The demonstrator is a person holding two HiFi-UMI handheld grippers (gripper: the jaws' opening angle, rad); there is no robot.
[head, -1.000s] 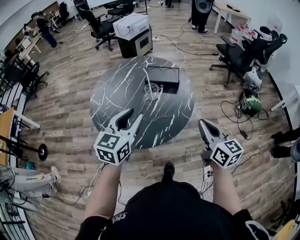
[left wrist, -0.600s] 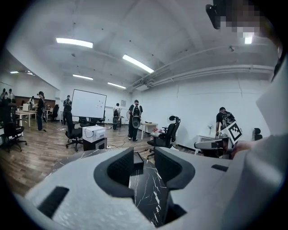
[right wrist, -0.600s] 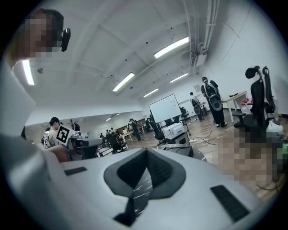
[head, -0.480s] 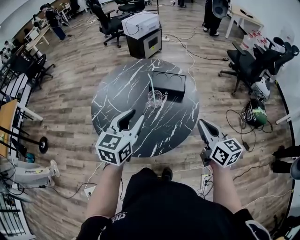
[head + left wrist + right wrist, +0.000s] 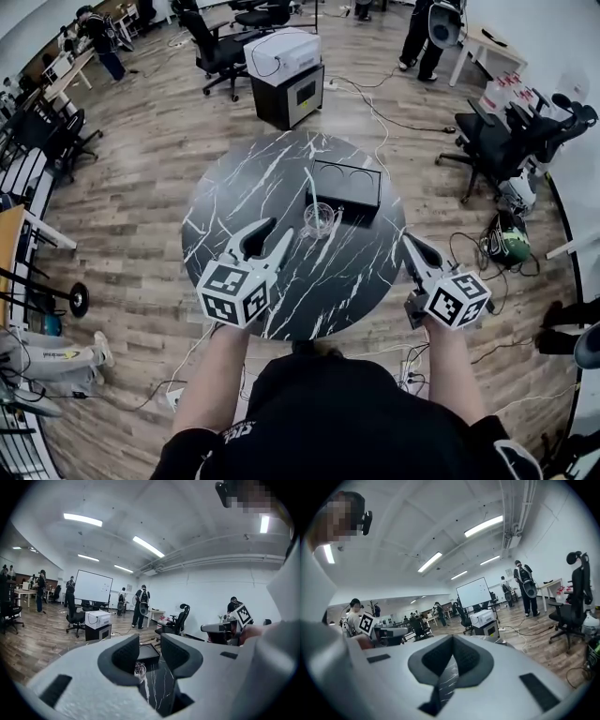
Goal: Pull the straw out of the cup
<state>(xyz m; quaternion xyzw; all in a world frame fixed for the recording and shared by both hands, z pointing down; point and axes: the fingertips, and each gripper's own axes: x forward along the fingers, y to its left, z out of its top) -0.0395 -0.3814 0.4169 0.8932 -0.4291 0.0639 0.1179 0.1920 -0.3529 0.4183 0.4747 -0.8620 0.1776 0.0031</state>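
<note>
Cup [image 5: 320,222]: straw [image 5: 310,193] inside (tilted).
Left gripper [image 5: 279,230]: near cup, jaws apart, empty.
Right gripper [image 5: 409,241]: right of cup, jaws together.

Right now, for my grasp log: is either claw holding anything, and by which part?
Nothing is held. The left claw is open and empty, the right claw shut on nothing; the straw stands in the cup, untouched.

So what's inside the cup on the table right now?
One straw stands in the clear cup, leaning, with its top end poking out above the rim. The cup is see-through, but it is too small here to tell whether any liquid is in it.
</note>
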